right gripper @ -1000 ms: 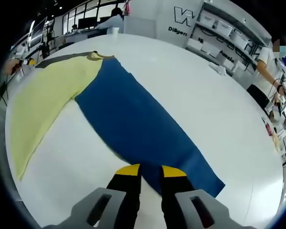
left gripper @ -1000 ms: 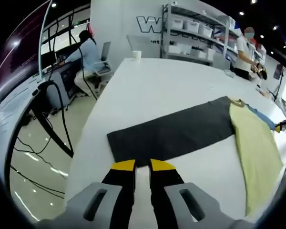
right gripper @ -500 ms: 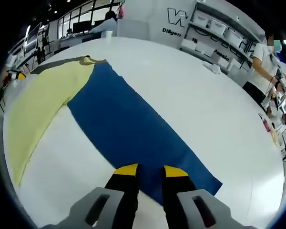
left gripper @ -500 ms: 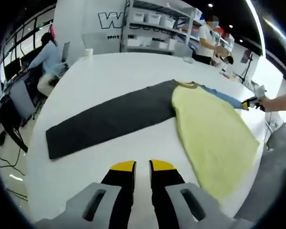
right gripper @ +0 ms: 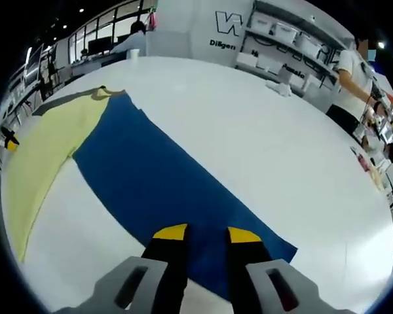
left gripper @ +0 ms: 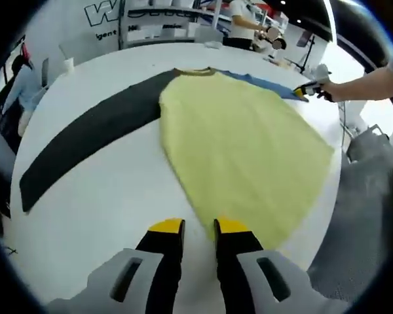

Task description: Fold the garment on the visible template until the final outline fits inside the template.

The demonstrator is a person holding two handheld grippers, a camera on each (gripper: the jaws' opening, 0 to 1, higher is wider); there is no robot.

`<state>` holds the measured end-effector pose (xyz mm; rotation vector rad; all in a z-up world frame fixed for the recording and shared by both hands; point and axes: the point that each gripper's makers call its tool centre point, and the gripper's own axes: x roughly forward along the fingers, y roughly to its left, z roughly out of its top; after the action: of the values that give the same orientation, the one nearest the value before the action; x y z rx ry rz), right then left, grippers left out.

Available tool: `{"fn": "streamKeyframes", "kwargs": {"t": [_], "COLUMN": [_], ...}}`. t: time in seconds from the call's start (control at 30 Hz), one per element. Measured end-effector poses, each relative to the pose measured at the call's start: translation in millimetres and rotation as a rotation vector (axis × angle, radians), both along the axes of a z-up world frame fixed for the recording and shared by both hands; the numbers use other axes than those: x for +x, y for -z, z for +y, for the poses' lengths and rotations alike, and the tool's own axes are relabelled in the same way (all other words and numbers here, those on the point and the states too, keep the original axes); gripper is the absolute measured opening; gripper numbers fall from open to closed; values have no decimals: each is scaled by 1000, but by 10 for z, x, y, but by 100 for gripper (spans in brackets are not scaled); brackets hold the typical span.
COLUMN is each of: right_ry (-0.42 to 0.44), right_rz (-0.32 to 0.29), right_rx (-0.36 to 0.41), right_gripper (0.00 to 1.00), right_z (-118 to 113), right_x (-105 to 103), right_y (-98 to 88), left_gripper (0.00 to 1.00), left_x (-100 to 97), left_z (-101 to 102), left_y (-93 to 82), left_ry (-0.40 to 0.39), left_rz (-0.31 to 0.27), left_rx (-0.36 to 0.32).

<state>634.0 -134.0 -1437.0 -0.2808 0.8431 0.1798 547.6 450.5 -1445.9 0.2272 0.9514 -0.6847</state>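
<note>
1. The garment (left gripper: 236,144) lies spread flat on the white table (left gripper: 98,196); its yellow body reaches the near edge, just ahead of the left gripper (left gripper: 199,226), jaws narrowly apart, empty.
2. The right gripper (right gripper: 207,233), jaws apart and empty, hovers over the blue sleeve (right gripper: 164,196) near its cuff.

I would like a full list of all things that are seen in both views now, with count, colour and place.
long-sleeved cloth garment: one, yellow body, dark grey sleeve, blue sleeve; spread flat on the table
round table: one, white, under the garment
paper cup: one, white, far table edge
storage shelves with boxes: one unit, white, against the back wall
people: several, standing or seated beyond the table
left gripper: one, black jaws with yellow tips, slightly apart, near the yellow hem
right gripper: one, same colours, jaws apart over the blue sleeve
</note>
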Motion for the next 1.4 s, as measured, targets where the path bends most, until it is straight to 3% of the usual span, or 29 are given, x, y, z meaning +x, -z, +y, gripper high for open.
{"fn": "streamKeyframes", "kwargs": {"t": [0.27, 0.5, 1.4], "right_ry": [-12, -14, -30], "right_rz": [-13, -18, -3], "right_rx": [-3, -4, -24], "right_gripper": [11, 10, 11], "right_z": [-26, -72, -375], "right_x": [115, 191, 463], "right_y": [2, 0, -4], "left_gripper": [19, 7, 6], "left_x": [-57, -89, -608], "left_z": [-86, -41, -367], "left_y": [-5, 16, 10], "left_ry": [12, -11, -60], "left_rz": [8, 25, 146], "left_rx": [3, 28, -43]}}
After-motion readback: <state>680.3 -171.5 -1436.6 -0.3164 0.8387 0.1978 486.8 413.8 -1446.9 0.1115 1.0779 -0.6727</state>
